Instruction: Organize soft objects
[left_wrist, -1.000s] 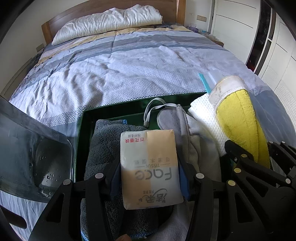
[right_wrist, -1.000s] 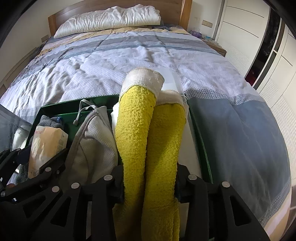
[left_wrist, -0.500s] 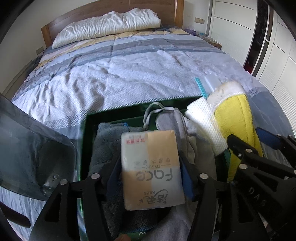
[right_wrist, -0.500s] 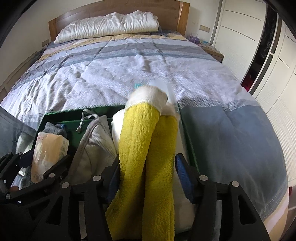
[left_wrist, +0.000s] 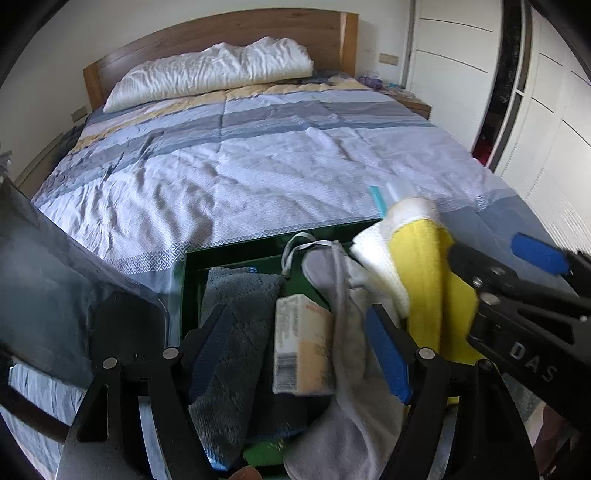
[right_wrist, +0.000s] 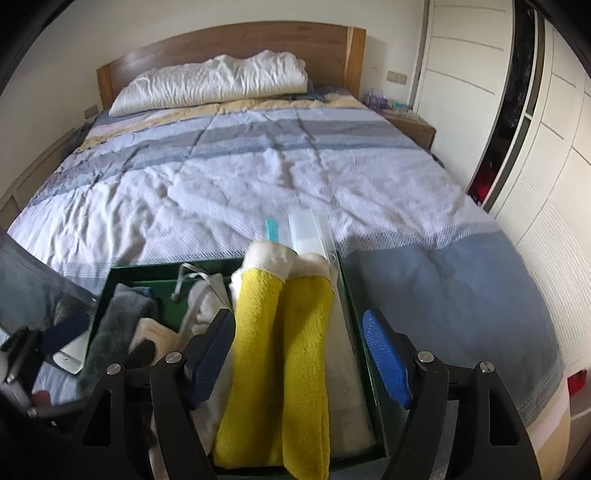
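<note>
The yellow towel (right_wrist: 280, 354) lies in the right half of the green box (right_wrist: 360, 317), lower centre of frame, long axis running straight out between the spread right tongs (right_wrist: 303, 354), while the left tongs (left_wrist: 295, 343) gape over the tissue pack (left_wrist: 301, 347).

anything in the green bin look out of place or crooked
Mostly tidy, but two things stand out. The tissue pack sits tipped on its edge, wedged between the dark grey towel and the light grey pouch. The yellow towel roll lies in the green bin with its far end sticking up above the rim.
</note>
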